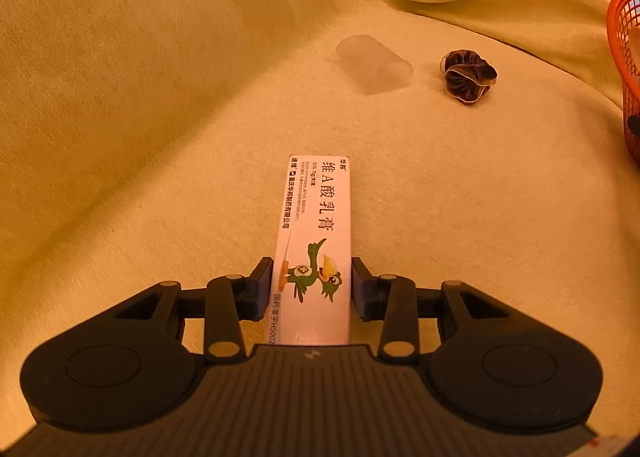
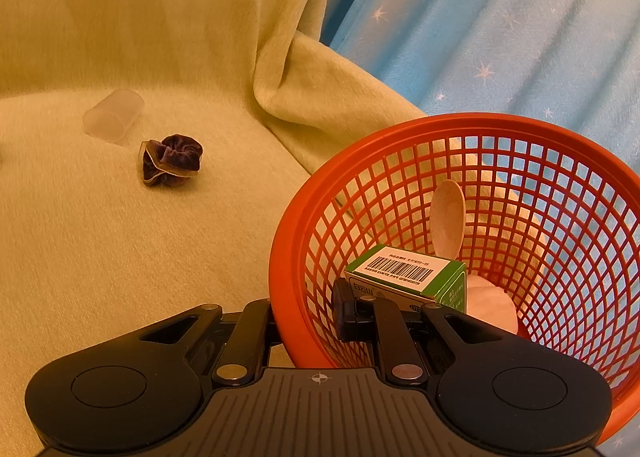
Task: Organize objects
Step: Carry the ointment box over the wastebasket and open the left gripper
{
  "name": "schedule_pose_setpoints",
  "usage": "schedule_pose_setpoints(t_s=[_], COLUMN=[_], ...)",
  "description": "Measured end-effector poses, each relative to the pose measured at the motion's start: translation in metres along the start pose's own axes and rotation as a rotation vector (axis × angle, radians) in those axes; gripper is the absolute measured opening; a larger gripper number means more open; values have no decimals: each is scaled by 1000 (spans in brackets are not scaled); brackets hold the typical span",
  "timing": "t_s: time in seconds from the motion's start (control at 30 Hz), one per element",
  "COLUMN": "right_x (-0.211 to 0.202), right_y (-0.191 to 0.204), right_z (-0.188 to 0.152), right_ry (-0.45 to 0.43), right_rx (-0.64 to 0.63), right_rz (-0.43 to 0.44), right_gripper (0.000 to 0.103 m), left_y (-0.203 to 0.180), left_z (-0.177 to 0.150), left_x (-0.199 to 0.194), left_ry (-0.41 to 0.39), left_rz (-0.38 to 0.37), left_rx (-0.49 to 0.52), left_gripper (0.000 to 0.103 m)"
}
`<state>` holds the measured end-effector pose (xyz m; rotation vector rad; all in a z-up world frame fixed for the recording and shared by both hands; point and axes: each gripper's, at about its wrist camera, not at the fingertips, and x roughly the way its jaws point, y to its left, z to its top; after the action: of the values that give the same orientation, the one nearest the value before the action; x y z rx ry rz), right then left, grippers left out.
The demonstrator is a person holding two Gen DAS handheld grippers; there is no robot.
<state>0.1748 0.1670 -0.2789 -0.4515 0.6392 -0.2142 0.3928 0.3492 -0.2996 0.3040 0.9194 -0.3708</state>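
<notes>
A long white ointment carton (image 1: 314, 253) is clamped in the left gripper (image 1: 312, 289); the orange mesh basket's (image 2: 296, 217) rim is pinched by the right gripper (image 2: 306, 311). Ahead, a frosted cup (image 1: 374, 63) and dark scrunchie (image 1: 470, 75) are left unsorted.

One ointment box (image 1: 314, 241), one clear cup (image 1: 374, 63), one scrunchie (image 1: 469, 75), one orange basket (image 2: 296, 241), holding one spoon (image 2: 447, 217), one green box (image 2: 408, 277).

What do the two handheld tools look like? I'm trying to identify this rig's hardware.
Both look identical. The left tool and right tool are matte black, with two round side housings, a ribbed grey centre plate bearing a small crosshair mark, linkage arms with metal rivets, and dark blocky fingers. No cables or sleeves show.
</notes>
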Motion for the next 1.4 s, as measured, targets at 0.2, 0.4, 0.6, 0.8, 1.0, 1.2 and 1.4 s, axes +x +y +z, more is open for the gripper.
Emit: schedule_pose_setpoints(t_s=[0.2, 0.4, 0.6, 0.8, 1.0, 1.2, 1.4], right_x=[0, 0, 0, 0, -1, -1, -1], right_y=[0, -1, -2, -1, -1, -1, 0], right_z=[0, 0, -1, 0, 0, 0, 0], right_ry=[0, 1, -1, -2, -4, -4, -4], right_rx=[-2, -3, 1, 0, 5, 8, 9], right_rz=[0, 0, 2, 4, 5, 5, 5], right_gripper=[10, 10, 10, 10, 10, 10, 10], left_y=[0, -4, -17, -27, -38, -44, -51], left_z=[13, 32, 52, 68, 81, 93, 102], left_x=[-21, -48, -73, -93, -109, -118, -126], left_ry=[-22, -73, -116, -154, -183, -214, -236], left_rz=[-29, -67, -109, -145, -167, -185, -207], left_rx=[-21, -14, 4, 19, 32, 18, 15], left_gripper=[33, 33, 33, 33, 33, 33, 33])
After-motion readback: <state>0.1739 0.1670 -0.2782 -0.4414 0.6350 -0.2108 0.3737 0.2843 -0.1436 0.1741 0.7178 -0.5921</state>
